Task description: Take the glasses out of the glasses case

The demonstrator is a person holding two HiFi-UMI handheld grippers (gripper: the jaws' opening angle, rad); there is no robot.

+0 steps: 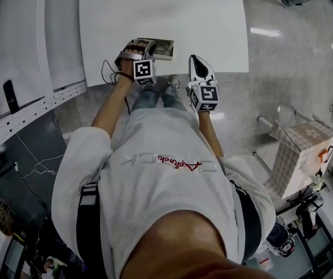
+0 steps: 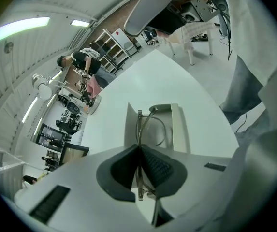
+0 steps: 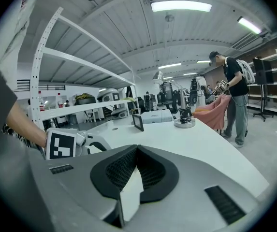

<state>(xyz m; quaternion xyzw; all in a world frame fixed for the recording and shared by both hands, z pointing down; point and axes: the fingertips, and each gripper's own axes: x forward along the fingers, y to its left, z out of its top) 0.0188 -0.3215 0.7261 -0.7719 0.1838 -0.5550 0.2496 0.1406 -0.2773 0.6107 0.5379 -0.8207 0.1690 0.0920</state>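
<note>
**Risk: a thin frame that may slip, snag or bend in the pinch**

Left gripper [image 2: 139,149] has its jaws almost fully together, pinched on the thin wire rim of the glasses [image 2: 139,127]. The rim runs edge-on between the pads with no gap showing on either side. Just beyond the jaw tips, the rest of the glasses lies inside the open case [image 2: 178,129], which rests on the white table [image 2: 128,86]. Right gripper [image 3: 137,151] has its jaws closed with nothing between them. It hangs beside the left one, well short of the case and not touching it.

The hold looks like a narrow line of wire, so the glasses could swivel between the pads. They could also slide out during a lift and drop back into the case or onto the table. A temple arm beyond the tips may catch on the case wall. Nothing pins the case down, so a lift could drag it along, and the table edge lies close behind the jaws. Squeezing harder to prevent slipping could bend the frame.
</note>
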